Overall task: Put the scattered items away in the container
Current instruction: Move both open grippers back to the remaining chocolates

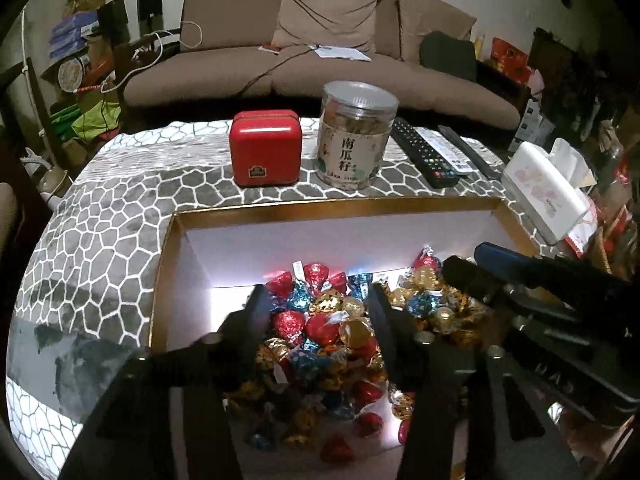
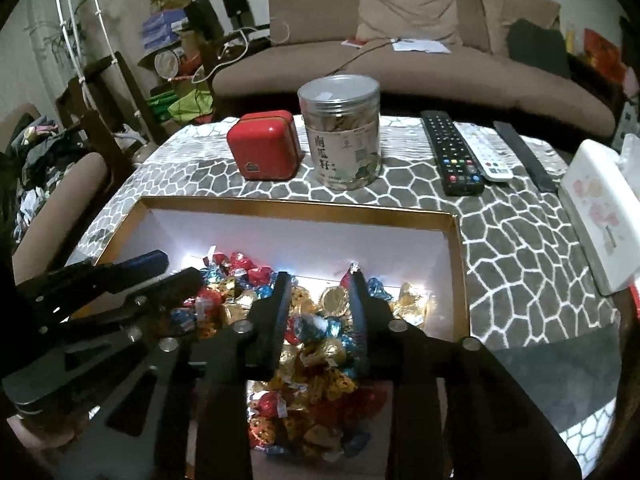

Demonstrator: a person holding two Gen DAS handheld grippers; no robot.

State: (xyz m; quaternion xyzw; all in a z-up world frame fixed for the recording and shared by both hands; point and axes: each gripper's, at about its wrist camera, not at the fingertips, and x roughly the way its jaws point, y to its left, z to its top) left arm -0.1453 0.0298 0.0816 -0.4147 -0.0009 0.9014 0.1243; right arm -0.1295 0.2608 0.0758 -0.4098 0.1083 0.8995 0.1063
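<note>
A gold-rimmed white box (image 1: pixel 336 205) sits on the table and holds a heap of foil-wrapped candies (image 1: pixel 328 320) in red, blue and gold. My left gripper (image 1: pixel 316 300) hangs open over the heap with nothing between its fingers. The box (image 2: pixel 304 206) and candies (image 2: pixel 316 344) also show in the right wrist view. My right gripper (image 2: pixel 320 288) is open above the candies and holds nothing. The right gripper enters the left wrist view (image 1: pixel 480 260) at the right. The left gripper shows in the right wrist view (image 2: pixel 176 268) at the left.
A red tin (image 1: pixel 265 147) and a clear jar of seeds (image 1: pixel 355 135) stand behind the box. Remote controls (image 1: pixel 424 151) and a white tissue box (image 1: pixel 548 192) lie to the right. A grey patterned cloth (image 1: pixel 112 208) covers the table. A brown sofa (image 1: pixel 320 40) is beyond.
</note>
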